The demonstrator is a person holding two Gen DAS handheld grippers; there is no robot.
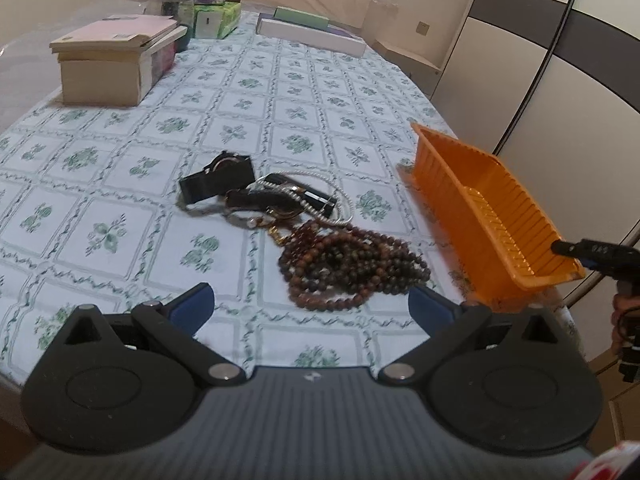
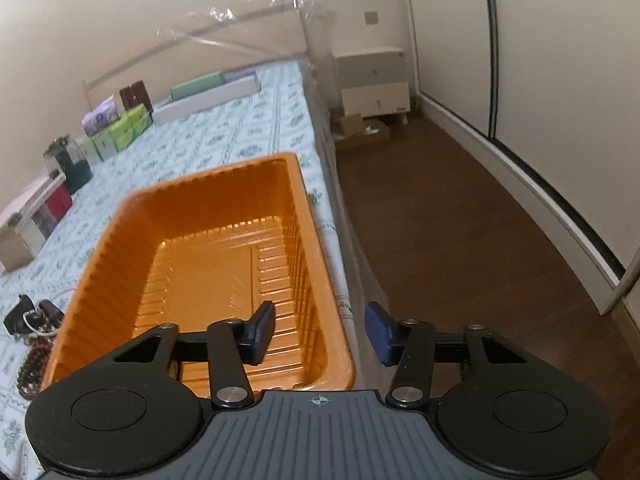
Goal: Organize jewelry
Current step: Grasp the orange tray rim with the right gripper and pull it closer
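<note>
A pile of jewelry lies on the floral tablecloth: brown bead necklaces [image 1: 352,268], a pearl strand [image 1: 320,204], and black watches [image 1: 224,180]. My left gripper [image 1: 310,306] is open and empty, just in front of the beads. An empty orange plastic tray [image 1: 480,208] stands tilted at the table's right edge. My right gripper [image 2: 320,332] is open, its left finger inside the tray [image 2: 224,264] and its right finger outside the near right wall. The jewelry pile shows at the far left of the right wrist view [image 2: 34,332].
Cardboard and pink boxes [image 1: 112,60] stand at the back left, tissue packs and jars [image 1: 212,12] behind them, a long flat white box [image 1: 312,32] at the far end. The table edge runs beside the tray; wooden floor [image 2: 460,220] and wardrobe doors lie to the right.
</note>
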